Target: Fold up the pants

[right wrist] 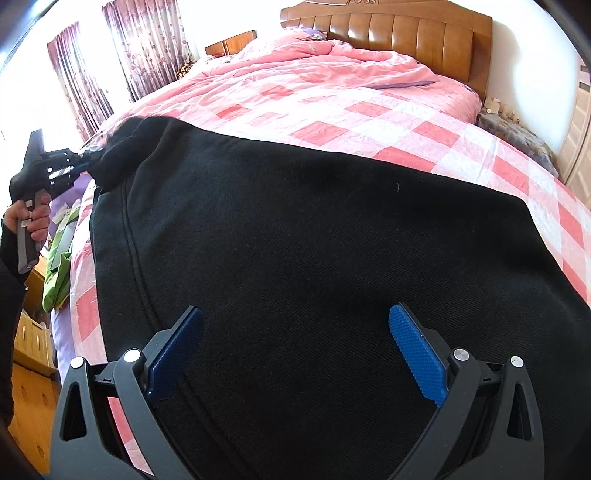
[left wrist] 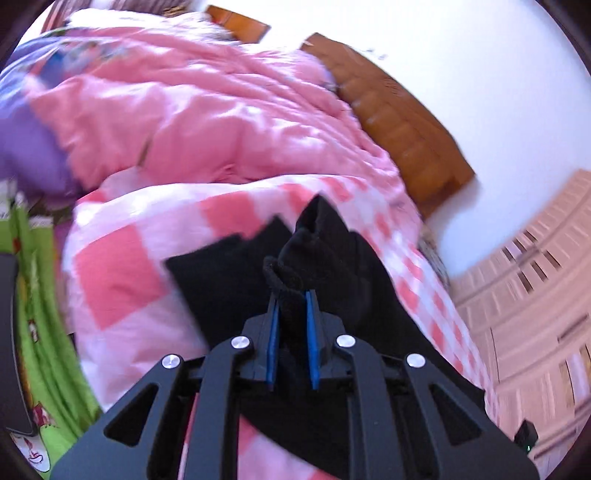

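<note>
Black pants (right wrist: 295,240) lie spread across a pink checked bedspread (right wrist: 332,110). My left gripper (left wrist: 291,295) is shut on a bunched edge of the pants (left wrist: 295,254) and holds it raised above the bed. In the right wrist view that left gripper (right wrist: 83,162) shows at the far left, gripping the pants' corner. My right gripper (right wrist: 295,328) is open, its blue pads (right wrist: 417,354) spread wide just above the flat pants near the front edge. It holds nothing.
A pink quilt (left wrist: 192,110) is heaped toward the wooden headboard (right wrist: 399,33). Green and purple cloth (left wrist: 40,332) lies off the bed's left side. Curtains (right wrist: 110,66) hang at the back left, a wardrobe (left wrist: 535,295) stands at the right.
</note>
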Available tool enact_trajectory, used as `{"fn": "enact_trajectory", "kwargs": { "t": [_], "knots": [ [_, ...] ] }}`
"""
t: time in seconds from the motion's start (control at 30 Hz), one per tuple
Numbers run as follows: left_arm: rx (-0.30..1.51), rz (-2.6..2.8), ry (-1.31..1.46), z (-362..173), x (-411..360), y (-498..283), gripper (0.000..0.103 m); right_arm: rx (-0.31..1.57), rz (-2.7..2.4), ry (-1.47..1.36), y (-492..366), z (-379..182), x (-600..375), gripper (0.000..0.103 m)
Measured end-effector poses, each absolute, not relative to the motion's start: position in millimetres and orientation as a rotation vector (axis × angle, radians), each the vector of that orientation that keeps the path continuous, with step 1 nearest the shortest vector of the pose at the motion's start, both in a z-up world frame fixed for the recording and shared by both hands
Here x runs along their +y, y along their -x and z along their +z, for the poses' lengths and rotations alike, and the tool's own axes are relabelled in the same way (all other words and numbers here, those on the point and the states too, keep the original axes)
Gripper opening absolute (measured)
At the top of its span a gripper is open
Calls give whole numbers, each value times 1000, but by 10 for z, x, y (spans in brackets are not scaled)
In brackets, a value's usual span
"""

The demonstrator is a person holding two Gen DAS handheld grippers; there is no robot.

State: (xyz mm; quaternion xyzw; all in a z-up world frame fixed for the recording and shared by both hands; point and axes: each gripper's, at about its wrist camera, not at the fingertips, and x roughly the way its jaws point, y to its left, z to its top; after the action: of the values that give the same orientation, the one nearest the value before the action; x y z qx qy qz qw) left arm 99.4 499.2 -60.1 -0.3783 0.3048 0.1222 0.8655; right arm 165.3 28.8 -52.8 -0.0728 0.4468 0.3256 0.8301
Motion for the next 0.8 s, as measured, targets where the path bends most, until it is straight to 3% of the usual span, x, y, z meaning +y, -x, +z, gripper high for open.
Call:
{"fn": "enact_trajectory", "kwargs": {
  "t": [0.1,0.2,0.27,0.33,0.37,0.43,0.5,0.57,0.63,0.8],
  "knots": [
    [617,320,880,-712,5155,-869,14,948,690,157,-1652,-529,288,98],
    [576,341,951,-732,5213,-773,28,948,686,171,-1645,-531,298,98],
    [533,293,978,-700,5159,-679,64,947,683,176,-1644,-535,305,98],
    [508,266,957,-643,5048,-635,77,948,683,179,-1650,-539,312,99],
    [508,225,965,-648,5006,-627,78,948,681,182,-1650,-541,317,99],
    [523,163,975,-666,4930,-728,76,947,677,192,-1644,-544,325,99],
    [557,178,916,-672,4874,-850,63,947,677,193,-1644,-545,326,99],
    [583,180,903,-700,4873,-957,37,947,679,189,-1647,-545,317,99],
    [631,210,877,-722,4875,-1104,23,946,684,182,-1643,-541,300,99],
    [605,231,791,-494,4750,-1072,18,923,746,181,-1517,-437,378,91]
  ]
}}
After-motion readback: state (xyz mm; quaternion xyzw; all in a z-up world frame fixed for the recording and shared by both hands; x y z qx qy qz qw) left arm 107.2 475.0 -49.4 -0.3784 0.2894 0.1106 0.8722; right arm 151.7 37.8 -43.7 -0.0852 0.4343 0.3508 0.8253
